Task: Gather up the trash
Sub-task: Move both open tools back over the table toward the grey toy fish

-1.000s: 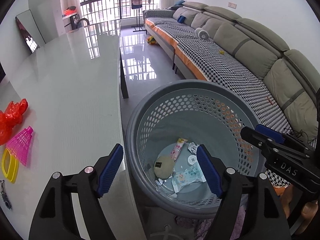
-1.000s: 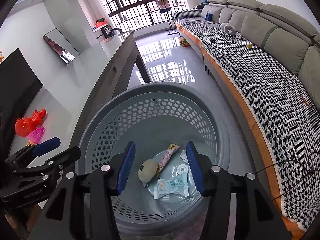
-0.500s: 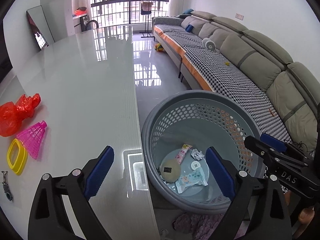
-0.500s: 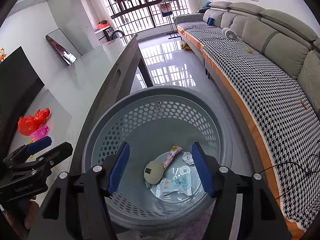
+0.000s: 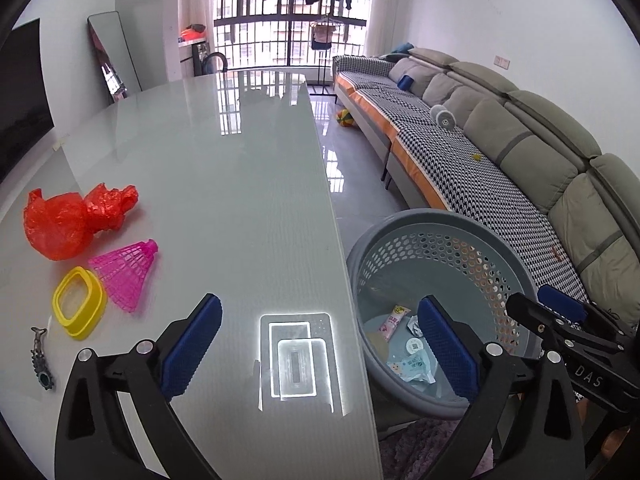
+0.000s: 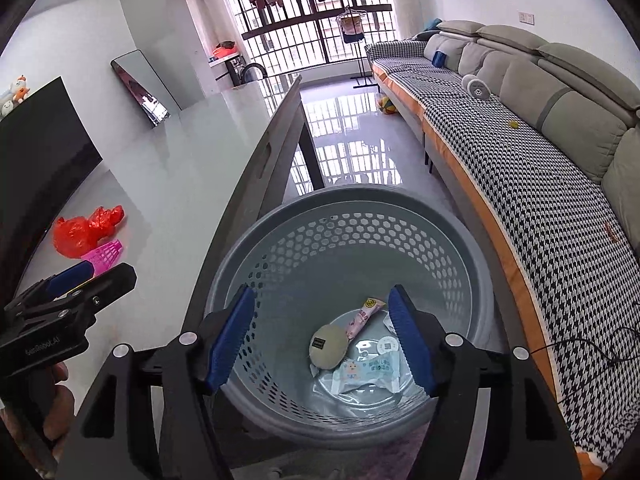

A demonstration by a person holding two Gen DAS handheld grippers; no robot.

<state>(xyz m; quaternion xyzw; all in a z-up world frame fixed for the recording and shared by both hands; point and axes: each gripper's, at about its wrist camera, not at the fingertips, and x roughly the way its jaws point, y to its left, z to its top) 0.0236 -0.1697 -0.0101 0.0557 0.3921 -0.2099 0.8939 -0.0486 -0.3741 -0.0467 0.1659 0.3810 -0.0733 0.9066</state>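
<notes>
Broad bare tabletop (image 5: pixel 224 184) fills the frame's centre; clutter sits only at left: red bag (image 5: pixel 68 220), pink shuttlecock (image 5: pixel 126 270), yellow ring (image 5: pixel 78 307), small trinket (image 5: pixel 40 354). At lower right the basket (image 5: pixel 516 264) mouth gapes unblocked beside the table edge, wrappers (image 6: pixel 366 370) low inside.

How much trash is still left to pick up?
Done: some wrappers lie in the gray basket. In hand: nothing; the left gripper and right gripper are both open. Left: probably the crumpled red plastic bag on the table.
</notes>
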